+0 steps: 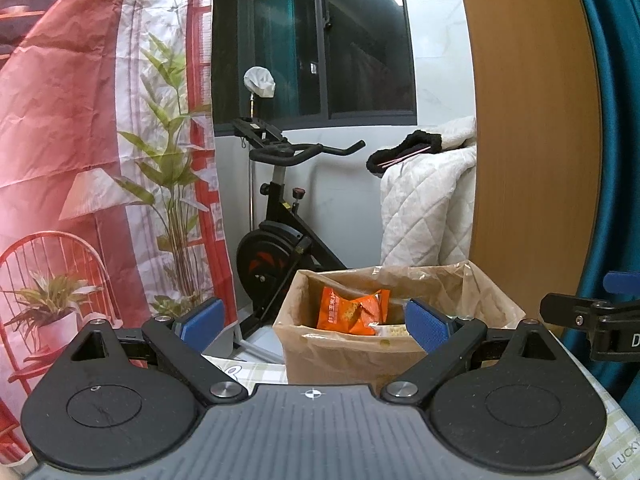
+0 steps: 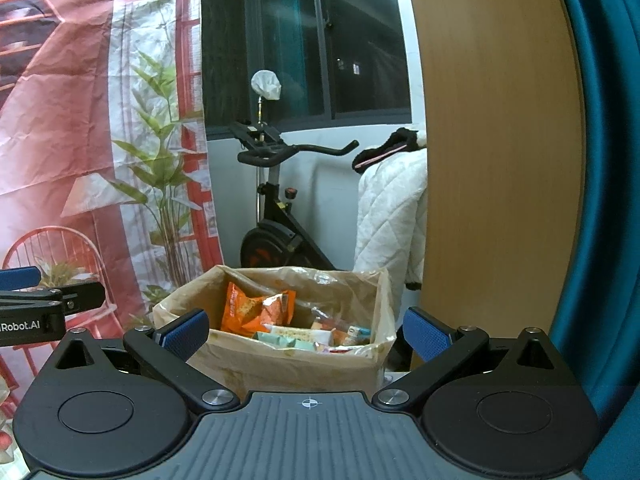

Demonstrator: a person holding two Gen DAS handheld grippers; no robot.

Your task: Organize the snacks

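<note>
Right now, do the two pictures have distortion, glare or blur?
Left wrist view: fisheye bends the wooden panel; the orange snack packet is sharp. Right wrist view: same bending, light reflections on the dark window; the paper bag is clear.

One box holds one orange packet and several smaller packets, too jumbled to count. Two grippers show. Behind stand one bike, one backdrop, one quilt.
</note>
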